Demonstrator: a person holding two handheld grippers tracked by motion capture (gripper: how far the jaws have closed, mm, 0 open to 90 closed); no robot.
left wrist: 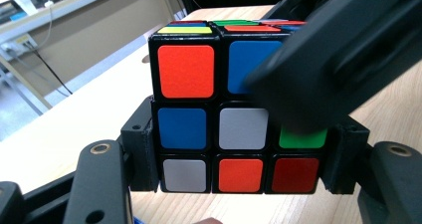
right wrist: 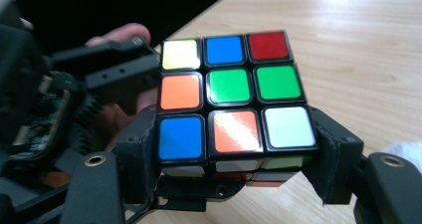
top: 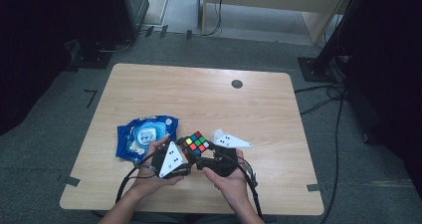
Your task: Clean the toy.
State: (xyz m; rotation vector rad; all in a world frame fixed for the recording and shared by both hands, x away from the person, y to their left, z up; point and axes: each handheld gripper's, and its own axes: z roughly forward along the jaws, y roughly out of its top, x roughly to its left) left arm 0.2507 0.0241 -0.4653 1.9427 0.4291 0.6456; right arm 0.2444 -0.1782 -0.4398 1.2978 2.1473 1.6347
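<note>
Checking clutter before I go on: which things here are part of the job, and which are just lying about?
In the job: cube, left gripper, right gripper, both clamped on it.
Lying about: blue wipes pack, white cloth, both on the table.

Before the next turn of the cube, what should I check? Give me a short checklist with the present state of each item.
1. Left gripper jaws pressed on the bottom row of the cube: ok.
2. Right gripper jaws pressed on the cube's near row: ok.
3. Both grips on different layers, so one can turn: cannot tell.
4. Cube layers aligned, no row half turned: ok.
5. Blue wipes pack apart from the hands: ok.
6. Cables free of the cube: ok.
</note>
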